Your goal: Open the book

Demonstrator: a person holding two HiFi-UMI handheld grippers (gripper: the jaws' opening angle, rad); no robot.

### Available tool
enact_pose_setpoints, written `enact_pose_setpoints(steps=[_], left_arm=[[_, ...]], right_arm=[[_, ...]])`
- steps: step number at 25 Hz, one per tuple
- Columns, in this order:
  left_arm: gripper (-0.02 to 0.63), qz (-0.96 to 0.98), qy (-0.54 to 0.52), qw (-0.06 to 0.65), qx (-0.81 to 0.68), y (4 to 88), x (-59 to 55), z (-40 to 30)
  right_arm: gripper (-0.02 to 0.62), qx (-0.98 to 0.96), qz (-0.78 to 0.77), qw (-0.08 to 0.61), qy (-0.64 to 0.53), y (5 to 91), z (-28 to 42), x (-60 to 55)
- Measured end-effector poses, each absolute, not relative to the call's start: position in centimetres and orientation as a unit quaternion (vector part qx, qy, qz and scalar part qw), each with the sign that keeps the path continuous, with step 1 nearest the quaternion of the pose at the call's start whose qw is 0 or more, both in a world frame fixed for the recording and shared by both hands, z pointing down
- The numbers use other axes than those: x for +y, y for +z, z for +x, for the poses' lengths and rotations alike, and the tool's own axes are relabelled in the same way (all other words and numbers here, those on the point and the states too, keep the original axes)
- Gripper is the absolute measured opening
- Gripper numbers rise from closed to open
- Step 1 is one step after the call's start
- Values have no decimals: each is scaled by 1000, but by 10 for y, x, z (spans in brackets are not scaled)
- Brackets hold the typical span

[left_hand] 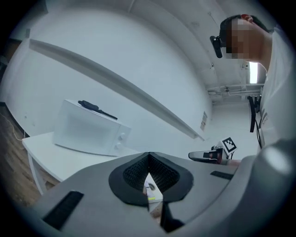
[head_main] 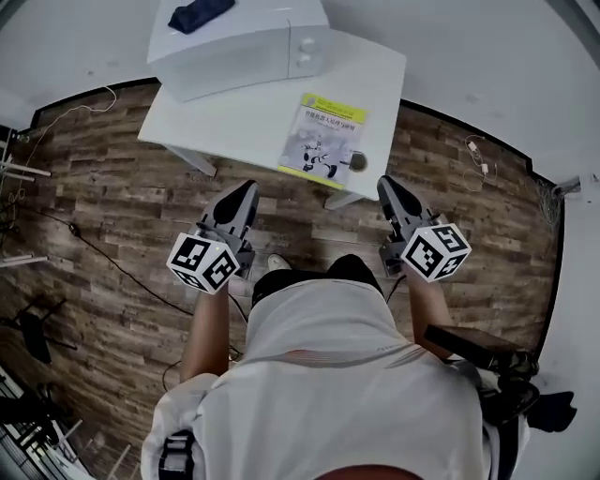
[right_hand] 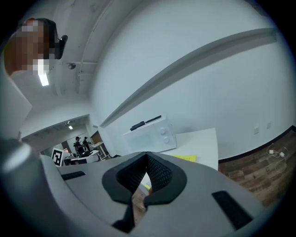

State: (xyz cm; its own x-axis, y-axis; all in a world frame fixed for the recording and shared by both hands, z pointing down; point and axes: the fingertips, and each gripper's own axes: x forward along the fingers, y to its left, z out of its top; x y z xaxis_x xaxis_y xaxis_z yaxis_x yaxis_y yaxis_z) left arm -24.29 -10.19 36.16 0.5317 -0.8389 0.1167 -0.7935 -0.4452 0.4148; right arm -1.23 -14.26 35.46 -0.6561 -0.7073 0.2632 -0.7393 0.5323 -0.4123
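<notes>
**Colleague:** Where is the book now?

**Me:** The book (head_main: 322, 141) lies closed and flat on the white table (head_main: 234, 117), by its near edge, close to the right corner. My left gripper (head_main: 248, 187) and my right gripper (head_main: 386, 183) are both in front of that edge, over the wooden floor (head_main: 122, 206), and they touch neither the table nor the book.

**Colleague:** Do they hold something?

**Me:** No. In each gripper view the two black pads meet at the tip, so both are closed with nothing between them.

**Colleague:** Can you read the cover?

**Me:** Not really. I see a yellow band at the top with dark print and a picture below it, but the letters are too small. A small round dark thing (head_main: 355, 161) sits at the cover's near right corner, and I cannot tell what it is.

**Colleague:** What is hidden?

**Me:** In the left gripper view my own jaws cover nearly all of the book; only a thin piece shows under the pads. The microwave (head_main: 244, 47) at the far left corner is cut off by the top of the head view. The dark object (head_main: 200, 14) on it I cannot identify. The wall label (left_hand: 202, 121) is unreadable.
</notes>
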Motion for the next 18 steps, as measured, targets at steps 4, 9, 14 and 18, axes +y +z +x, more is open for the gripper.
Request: enact_pose_setpoints(steps=[4,9,14,18], left_arm=[[11,866,-60,226,-442,363,-118,-215],[11,874,-18,225,-430,371,-132,-180],[11,875,10,221,-430,378,-146,-146],[11,871,37,214,-440,387,-156,-124]], right_arm=[[-5,-858,442,31,259,360,12,-142],[-5,-847,454,9,277,373,38,-149],[-5,-849,443,3,289,386,59,-160],[-5,-849,435,1,298,398,77,-168]])
